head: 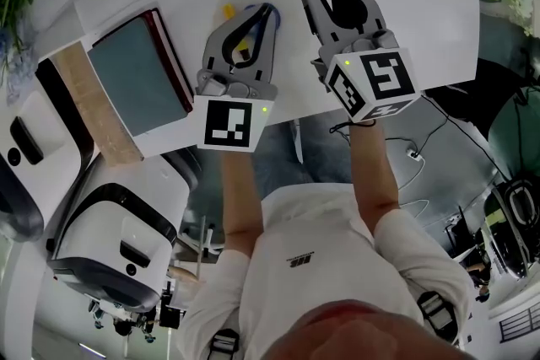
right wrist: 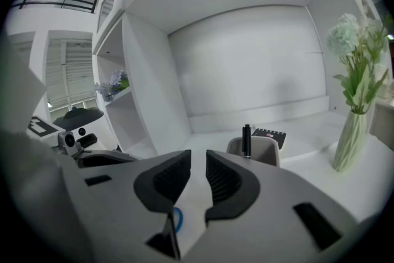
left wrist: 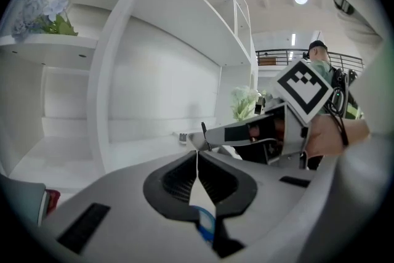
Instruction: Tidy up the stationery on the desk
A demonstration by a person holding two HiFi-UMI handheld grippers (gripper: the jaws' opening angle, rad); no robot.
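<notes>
Right gripper view puts the one clear piece of stationery straight ahead: a black pen (right wrist: 247,139) standing upright in a pale holder (right wrist: 268,154) on the white desk (head: 405,29), with a flat dark pad (right wrist: 271,133) lying just behind the holder. In the head view a small yellow item (head: 228,11) lies on the desk just beside the left gripper's tip, too little of it showing to name, and a teal notebook (head: 139,76) sits well off to that side. The right gripper (right wrist: 197,157) has its jaws a narrow way apart with nothing between them, and it is aimed at the holder from near by. The left gripper (left wrist: 197,156) has its jaws pressed together and looks empty. The likeliest slip, as I judge it, is the right gripper nudging the holder: it looks light and the pen makes it top-heavy, so a push on the rim could tip it and spill the pen. The narrow gap would also ride over anything wider than a pen. A shut left gripper can only shove the yellow item, perhaps rolling it away. A wide swing to the right could catch the flower vase (right wrist: 348,138) standing beside the holder.
</notes>
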